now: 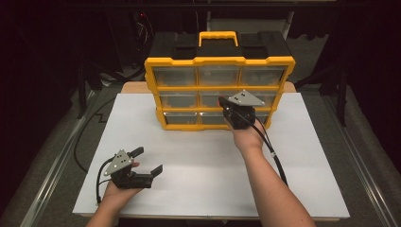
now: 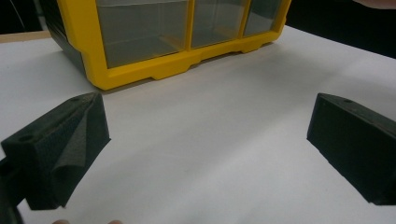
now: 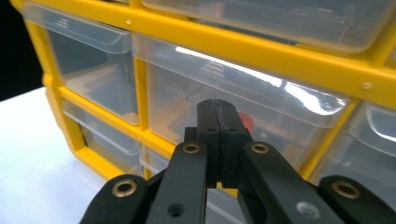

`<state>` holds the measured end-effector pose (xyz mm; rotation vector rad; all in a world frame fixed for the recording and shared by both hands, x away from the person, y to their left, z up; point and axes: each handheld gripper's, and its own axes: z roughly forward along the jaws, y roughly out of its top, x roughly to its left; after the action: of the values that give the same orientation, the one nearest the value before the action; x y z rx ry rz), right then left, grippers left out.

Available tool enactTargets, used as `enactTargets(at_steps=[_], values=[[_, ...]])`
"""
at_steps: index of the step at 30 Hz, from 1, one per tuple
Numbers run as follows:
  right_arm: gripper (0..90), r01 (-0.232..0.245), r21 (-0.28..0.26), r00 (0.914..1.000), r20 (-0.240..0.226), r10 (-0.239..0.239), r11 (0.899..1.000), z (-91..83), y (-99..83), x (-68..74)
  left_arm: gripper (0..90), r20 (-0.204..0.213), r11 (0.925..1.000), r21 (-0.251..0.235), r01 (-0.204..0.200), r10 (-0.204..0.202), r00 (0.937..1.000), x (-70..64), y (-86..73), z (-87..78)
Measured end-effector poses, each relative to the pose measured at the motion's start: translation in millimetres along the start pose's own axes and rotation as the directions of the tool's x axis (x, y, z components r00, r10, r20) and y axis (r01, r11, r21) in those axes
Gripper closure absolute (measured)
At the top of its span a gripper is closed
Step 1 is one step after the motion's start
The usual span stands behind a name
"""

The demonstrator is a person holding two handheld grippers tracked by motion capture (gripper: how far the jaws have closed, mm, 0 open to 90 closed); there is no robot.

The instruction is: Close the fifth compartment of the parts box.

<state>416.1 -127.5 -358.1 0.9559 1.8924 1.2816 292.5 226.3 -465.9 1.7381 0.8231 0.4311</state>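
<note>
A yellow and black organizer [image 1: 219, 61] with clear plastic drawers in three rows stands at the back of the white table. My right gripper [image 1: 221, 100] is shut, its tip right at the front of the centre drawer [image 1: 211, 98] in the middle row. In the right gripper view the two pads of my right gripper [image 3: 219, 114] press together with nothing between them, just before that drawer [image 3: 261, 93]. Something red [image 3: 246, 123] lies inside it. My left gripper [image 1: 149, 160] rests open near the front left of the table. Its jaws stand wide apart over bare table, facing the organizer's bottom row [image 2: 140, 37].
The white tabletop [image 1: 198, 161] lies open between the organizer and the front edge. A yellow carrying handle [image 1: 218, 35] tops the organizer. Cables trail from both grippers. Dark floor and metal rails [image 1: 52, 165] flank the table.
</note>
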Motion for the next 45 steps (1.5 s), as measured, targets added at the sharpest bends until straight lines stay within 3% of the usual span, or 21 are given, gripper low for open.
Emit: enactTargets(at_steps=[12,19,31,37,45], values=[[90.0,0.004,-0.048,0.9989,-0.046,-0.006,0.999,-44.1,-9.2,1.8,0.3,-0.001,1.0000,-0.007,0.003,-0.003,1.0000,-0.3,0.5,-0.9],[90.0,0.011,-0.032,0.9985,-0.053,-0.013,0.999,-59.9,-23.1,-1.8,0.3,-0.007,1.0000,-0.005,0.006,-0.006,1.0000,0.7,0.3,-0.2],[90.0,-0.021,0.008,0.9987,-0.047,0.021,1.000,-81.1,-66.3,-13.1,0.3,-0.011,1.0000,-0.002,0.003,-0.003,0.9999,0.9,0.4,-0.8],[90.0,-0.024,0.054,0.9985,-0.047,0.027,0.998,-96.3,-93.6,-18.8,0.3,-0.012,1.0000,-0.003,0.002,-0.002,0.9999,0.7,0.6,-1.2],[88.0,-0.094,0.066,0.9948,-0.033,0.097,0.993,-138.6,-127.4,-31.2,0.3,-0.016,0.9999,-0.007,0.013,-0.013,0.9998,2.4,0.5,-2.9]])
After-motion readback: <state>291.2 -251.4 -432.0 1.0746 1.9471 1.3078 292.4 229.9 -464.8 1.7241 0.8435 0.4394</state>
